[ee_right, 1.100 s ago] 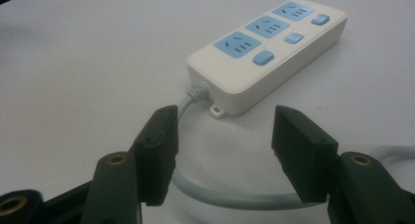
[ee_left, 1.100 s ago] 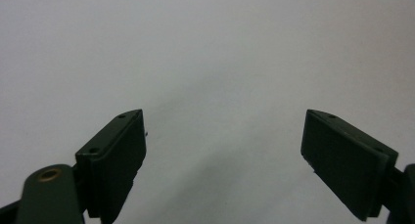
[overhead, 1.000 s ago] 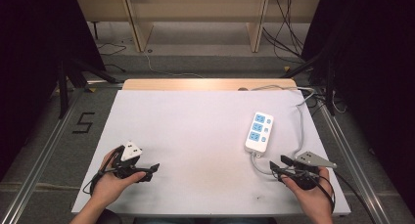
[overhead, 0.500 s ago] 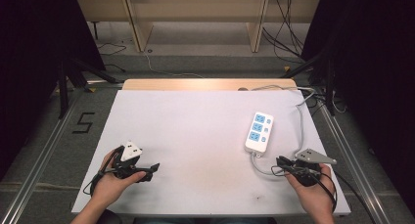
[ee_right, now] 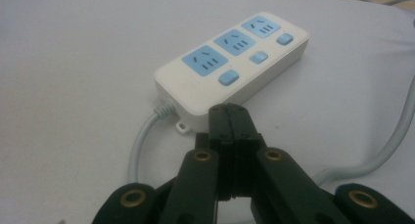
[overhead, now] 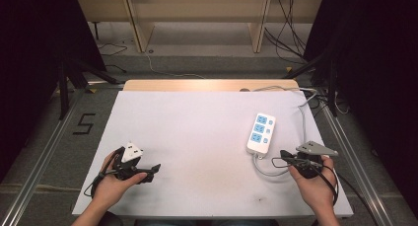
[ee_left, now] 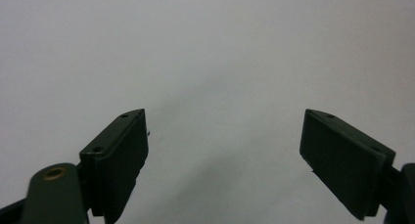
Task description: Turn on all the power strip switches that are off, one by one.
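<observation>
My left tool sits low on the bench at its near left, jaws spread wide over bare white surface. Toward the right lies one power strip with three blue sockets and three blue switches, its grey cord curling toward me. My right tool points at the strip's near end, jaws pressed together on nothing.

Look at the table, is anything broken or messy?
Nothing looks broken or spilled. The white power strip lies flat on the table, sockets up, a bit slanted to the table's edges, with its grey cord curling loosely near the right gripper. The left gripper sits open over bare table.
</observation>
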Tool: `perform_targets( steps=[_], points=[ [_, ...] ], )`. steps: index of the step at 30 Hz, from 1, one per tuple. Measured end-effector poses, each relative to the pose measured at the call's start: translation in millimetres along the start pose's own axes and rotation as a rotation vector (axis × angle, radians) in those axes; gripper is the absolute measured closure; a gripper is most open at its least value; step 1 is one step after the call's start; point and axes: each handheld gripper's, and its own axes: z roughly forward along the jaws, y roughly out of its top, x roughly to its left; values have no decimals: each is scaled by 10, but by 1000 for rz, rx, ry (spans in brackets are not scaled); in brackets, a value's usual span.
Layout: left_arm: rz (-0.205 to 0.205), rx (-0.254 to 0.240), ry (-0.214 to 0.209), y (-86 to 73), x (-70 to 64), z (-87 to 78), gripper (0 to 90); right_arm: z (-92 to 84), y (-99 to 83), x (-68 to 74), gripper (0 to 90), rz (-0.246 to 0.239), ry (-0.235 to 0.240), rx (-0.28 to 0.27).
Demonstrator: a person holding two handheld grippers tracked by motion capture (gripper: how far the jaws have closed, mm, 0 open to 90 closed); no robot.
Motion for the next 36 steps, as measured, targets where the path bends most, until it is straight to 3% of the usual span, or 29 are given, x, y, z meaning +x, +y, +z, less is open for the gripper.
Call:
perform_targets(
  steps=[16, 36],
  points=[
    [-5, 5, 2, -2, 6, 3, 180, 168, 200, -29, 900, 3, -5, 20],
    [-12, 2, 17, -4, 25, 6, 186, 289, 295, -3, 900, -8, 3, 53]
  ],
)
